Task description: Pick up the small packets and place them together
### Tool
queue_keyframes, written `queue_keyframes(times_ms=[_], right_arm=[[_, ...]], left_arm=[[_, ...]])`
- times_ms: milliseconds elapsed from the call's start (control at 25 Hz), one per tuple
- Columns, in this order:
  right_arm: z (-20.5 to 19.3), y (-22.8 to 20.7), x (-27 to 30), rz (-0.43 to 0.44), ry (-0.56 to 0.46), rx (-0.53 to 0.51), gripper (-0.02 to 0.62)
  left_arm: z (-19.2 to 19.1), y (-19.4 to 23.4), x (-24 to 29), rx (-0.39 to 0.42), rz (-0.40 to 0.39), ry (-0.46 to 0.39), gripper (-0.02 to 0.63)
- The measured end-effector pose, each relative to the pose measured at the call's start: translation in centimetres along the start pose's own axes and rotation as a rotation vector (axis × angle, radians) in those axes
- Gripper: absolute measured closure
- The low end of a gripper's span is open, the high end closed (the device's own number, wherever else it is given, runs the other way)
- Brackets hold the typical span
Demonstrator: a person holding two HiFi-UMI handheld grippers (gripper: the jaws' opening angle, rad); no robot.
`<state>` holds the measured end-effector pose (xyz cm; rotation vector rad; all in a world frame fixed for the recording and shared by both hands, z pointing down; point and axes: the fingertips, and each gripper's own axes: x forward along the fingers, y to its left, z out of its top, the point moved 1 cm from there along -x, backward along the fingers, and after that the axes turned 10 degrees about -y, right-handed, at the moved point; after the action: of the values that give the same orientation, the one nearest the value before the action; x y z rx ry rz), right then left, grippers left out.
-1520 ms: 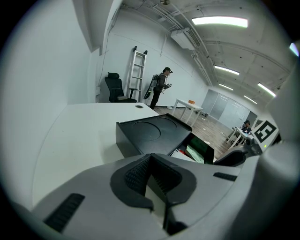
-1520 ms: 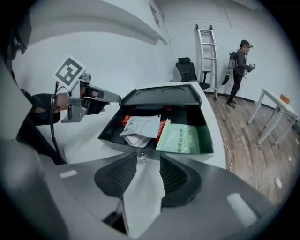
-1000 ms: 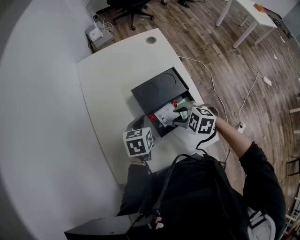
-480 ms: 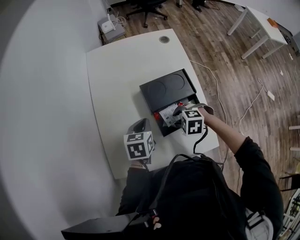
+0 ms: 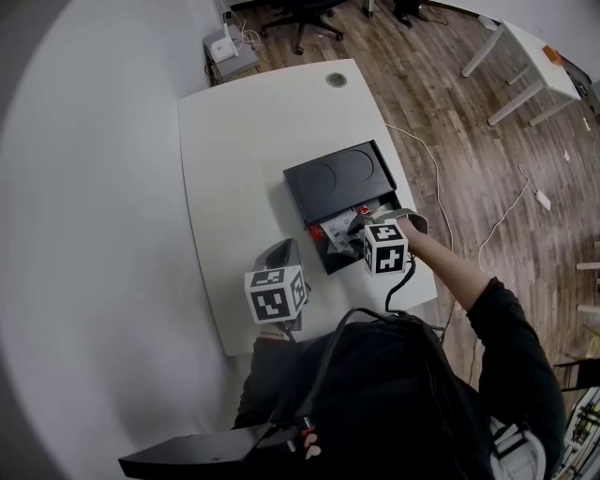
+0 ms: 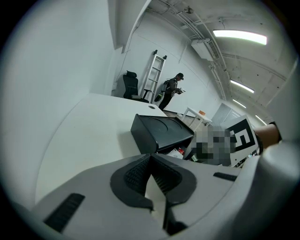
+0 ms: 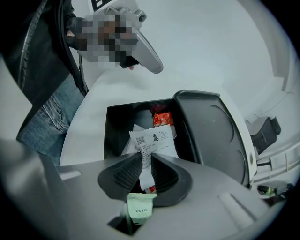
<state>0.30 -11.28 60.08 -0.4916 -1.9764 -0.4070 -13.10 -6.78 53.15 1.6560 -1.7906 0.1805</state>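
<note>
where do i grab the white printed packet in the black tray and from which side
Take the white packet by its narrow near end, the strip trailing off its body. Come from above, over the open part of the black tray: that end sticks up free of the other packets. The jaws of the right gripper are closing there, strip between them.

The place is read as an office or lab room; a white table [image 5: 234,141] is set on a wood floor [image 5: 441,94]; an office chair [image 5: 298,14] is seen beyond it, and a second table [image 5: 525,52] off to the side; a cable [image 5: 401,130] is trailed over the floor; in the left gripper view a ladder [image 6: 154,77] is stood by a white wall [image 6: 70,47]; strip lights [image 6: 239,36] and ducts [image 6: 187,21] are hung overhead; a person [image 6: 171,91] is seen standing at the back.
</note>
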Motion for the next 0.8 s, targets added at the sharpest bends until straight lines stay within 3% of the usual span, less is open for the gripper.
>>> queue_keyframes(times_ms=[240, 480, 800], right_arm=[[0.1, 0.0, -1.9, -0.018, -0.007, -0.031, 0.557], [0.5, -0.3, -5.8, -0.045, -0.047, 0.011, 0.56], [3.8, -6.6, -11.2, -0.243, -0.204, 0.067, 0.563]], left_arm=[[0.0, -0.1, -0.4, -0.006, 0.006, 0.001, 0.606], [-0.1, 0.3, -0.7, -0.008, 0.013, -0.006, 0.606], [0.1, 0.3, -1.0, -0.012, 0.017, -0.012, 0.606]])
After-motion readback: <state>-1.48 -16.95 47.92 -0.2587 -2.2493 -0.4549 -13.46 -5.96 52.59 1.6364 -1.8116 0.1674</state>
